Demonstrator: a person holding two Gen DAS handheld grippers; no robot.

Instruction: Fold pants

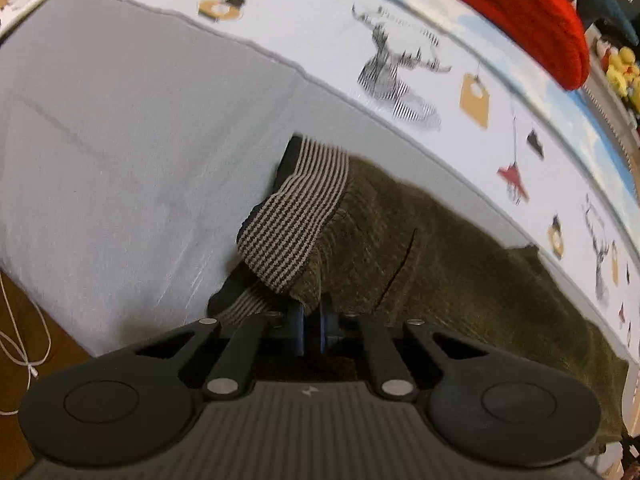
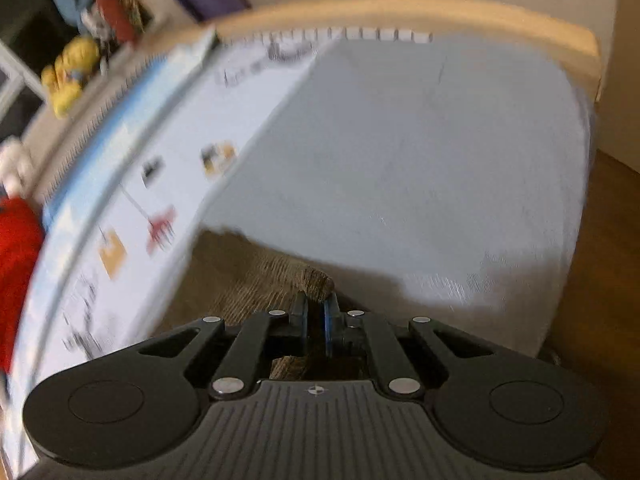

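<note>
Your left gripper (image 1: pixel 311 314) is clamped tight on the olive-green corduroy pants (image 1: pixel 440 248), pads pinching the cloth right at the brown-and-black striped knit waistband (image 1: pixel 296 216). The waistband is bunched and flipped up just beyond the fingertips.

The pants lie on the pale grey bed sheet (image 1: pixel 120 160). From the waistband they run off to the right of the left view, alongside the white printed blanket with deer and tag motifs (image 1: pixel 400 64).

Only the left view shows the waistband, a slit pocket, the red knitted cloth (image 1: pixel 520 12) on the far side of the printed blanket, and a white cable (image 1: pixel 24 344) on the wooden floor beside the bed.

Your right gripper (image 2: pixel 316 306) is likewise closed down on a fold of the same pants (image 2: pixel 248 280), a nub of corduroy poking out past the blue pads (image 2: pixel 330 316). This view is motion-blurred.

Only the right view shows the tan headboard (image 2: pixel 400 12) past the sheet (image 2: pixel 400 160), a yellow plush toy (image 2: pixel 68 76) left of it, and the far stretch of sheet.
</note>
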